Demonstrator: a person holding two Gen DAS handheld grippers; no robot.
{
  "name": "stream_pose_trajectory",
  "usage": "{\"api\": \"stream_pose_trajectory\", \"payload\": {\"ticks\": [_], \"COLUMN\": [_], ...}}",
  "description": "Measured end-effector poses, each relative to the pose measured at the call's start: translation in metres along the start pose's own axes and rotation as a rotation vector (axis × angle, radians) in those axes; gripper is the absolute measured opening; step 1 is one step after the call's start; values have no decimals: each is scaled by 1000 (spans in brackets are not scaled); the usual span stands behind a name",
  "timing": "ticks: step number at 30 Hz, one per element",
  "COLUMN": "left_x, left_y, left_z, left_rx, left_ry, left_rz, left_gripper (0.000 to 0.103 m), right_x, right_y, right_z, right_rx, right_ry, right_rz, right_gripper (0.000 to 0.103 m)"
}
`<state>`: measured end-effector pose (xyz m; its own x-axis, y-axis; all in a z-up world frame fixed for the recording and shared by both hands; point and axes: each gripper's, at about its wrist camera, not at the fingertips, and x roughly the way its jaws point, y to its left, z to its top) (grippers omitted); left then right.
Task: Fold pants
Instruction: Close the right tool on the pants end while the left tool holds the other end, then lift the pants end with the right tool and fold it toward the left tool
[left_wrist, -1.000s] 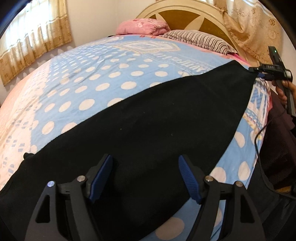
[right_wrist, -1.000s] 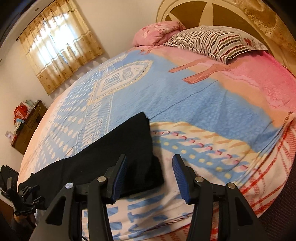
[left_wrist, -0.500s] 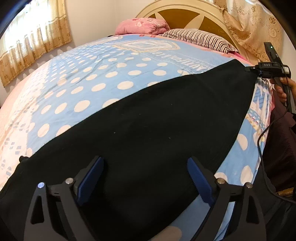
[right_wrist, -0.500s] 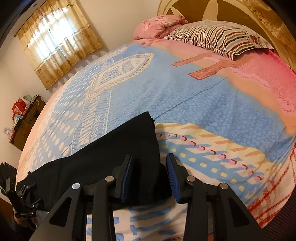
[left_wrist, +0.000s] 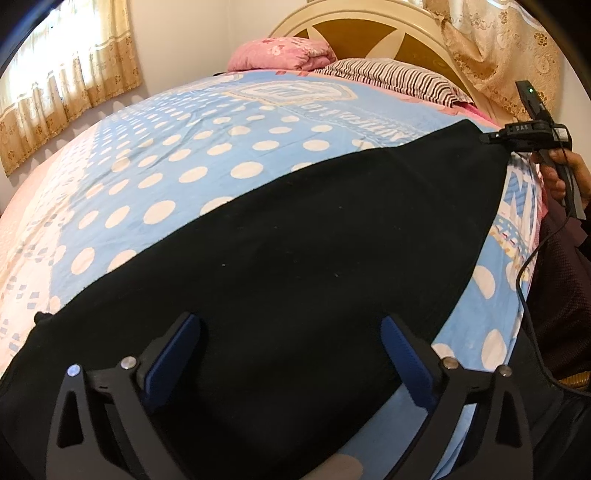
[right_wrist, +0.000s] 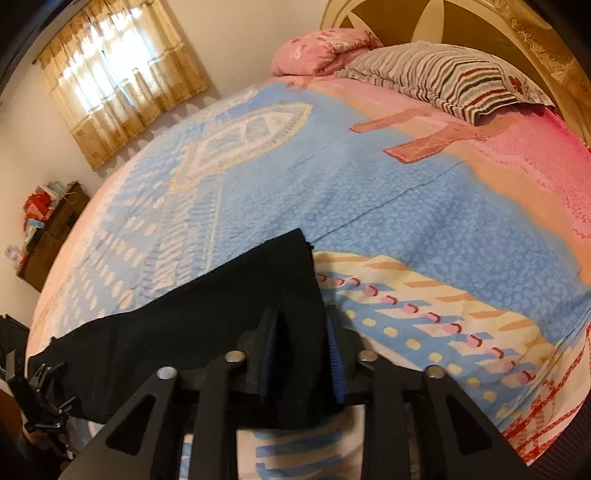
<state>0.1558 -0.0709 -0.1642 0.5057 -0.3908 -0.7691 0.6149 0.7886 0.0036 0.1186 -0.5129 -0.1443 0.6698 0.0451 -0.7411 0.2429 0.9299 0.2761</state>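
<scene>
Since the earlier frames, the right gripper (right_wrist: 301, 360) has been closed from a wide gap onto the near corner of the black pants (left_wrist: 295, 266), and the left gripper (left_wrist: 291, 354) has been spread wider above the other end. The pants are laid flat and lengthwise along the near edge of the bed (left_wrist: 229, 155), on the blue dotted bedsheet (left_wrist: 184, 177). The left gripper's jaws are held apart, with cloth between them but not pinched. The grasping step is judged to be in hand, only half done. Next, the left jaws would need to be lowered and clenched on the fabric before any fold is lifted.
</scene>
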Motion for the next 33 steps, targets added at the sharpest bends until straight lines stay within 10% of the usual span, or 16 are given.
{"api": "stream_pose_trajectory", "payload": {"ticks": [14,33], "left_x": [-8,-25], "left_y": [11,27], "left_z": [-1,-6], "left_rx": [-85,-176], "left_ry": [-19,-79], "left_rz": [-37,-63], "left_gripper": [101,101], "right_x": [-27,-32], "right_y": [35,191], "right_z": [1,-21], "right_rx": [-35,-356], "right_ry": [-75,-72], "right_rz": [7,144], "right_gripper": [13,13]}}
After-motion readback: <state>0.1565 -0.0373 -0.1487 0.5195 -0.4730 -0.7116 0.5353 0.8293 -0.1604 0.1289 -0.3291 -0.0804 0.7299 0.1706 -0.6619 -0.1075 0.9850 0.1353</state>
